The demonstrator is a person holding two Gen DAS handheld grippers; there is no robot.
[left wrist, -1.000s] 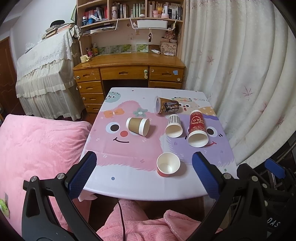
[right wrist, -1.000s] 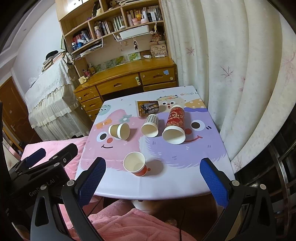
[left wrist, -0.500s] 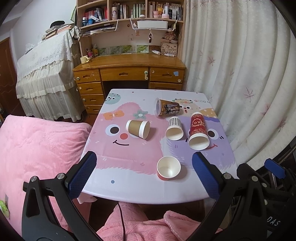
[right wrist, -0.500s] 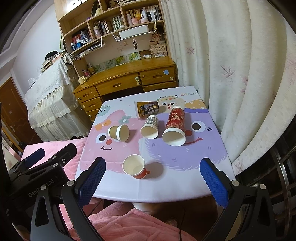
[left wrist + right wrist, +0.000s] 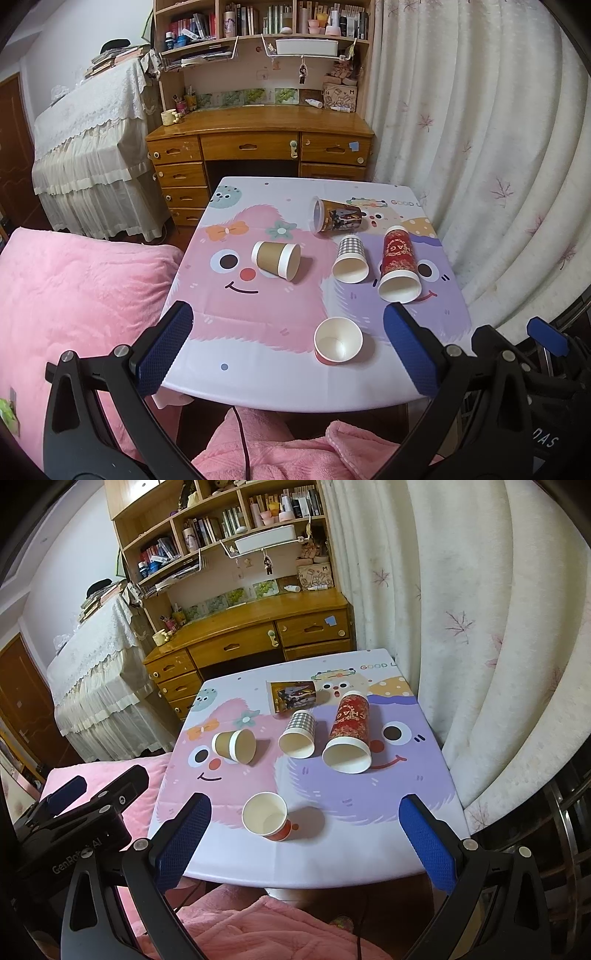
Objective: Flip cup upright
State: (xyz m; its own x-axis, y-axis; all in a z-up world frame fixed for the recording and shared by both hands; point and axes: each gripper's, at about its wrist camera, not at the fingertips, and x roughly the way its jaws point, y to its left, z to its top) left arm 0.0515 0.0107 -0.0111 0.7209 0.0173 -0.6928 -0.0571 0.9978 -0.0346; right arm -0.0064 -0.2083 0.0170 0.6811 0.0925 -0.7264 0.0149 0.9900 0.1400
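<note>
Left hand-held gripper (image 5: 288,347) spread wide, holding nothing, hovering off the near edge of the worktop (image 5: 258,380); right hand-held gripper (image 5: 304,836) likewise spread and empty. Versus 1.0 s ago both have pulled back slightly: the worktop sits a bit farther off in each wrist view, the cups have not moved. Landmark: small red cup (image 5: 338,341), upright, mouth up, nearest the worktop's front edge, seen between the fingers of both grippers. Behind it and left, the brown cup (image 5: 277,259) lies on its side. Behind it and slightly right, the checkered cup (image 5: 351,258) lies on its side, mouth toward the cameras. Right of that, just beside it, the tall red cup (image 5: 399,264) also lies on its side, mouth forward. Farthest back, the dark printed cup (image 5: 336,220) lies on its side, mouth to the left. Pink blanket (image 5: 74,288) left of the worktop, curtain (image 5: 498,147) right, wooden desk (image 5: 258,144) beyond. Nothing blocks the path to the cups.
</note>
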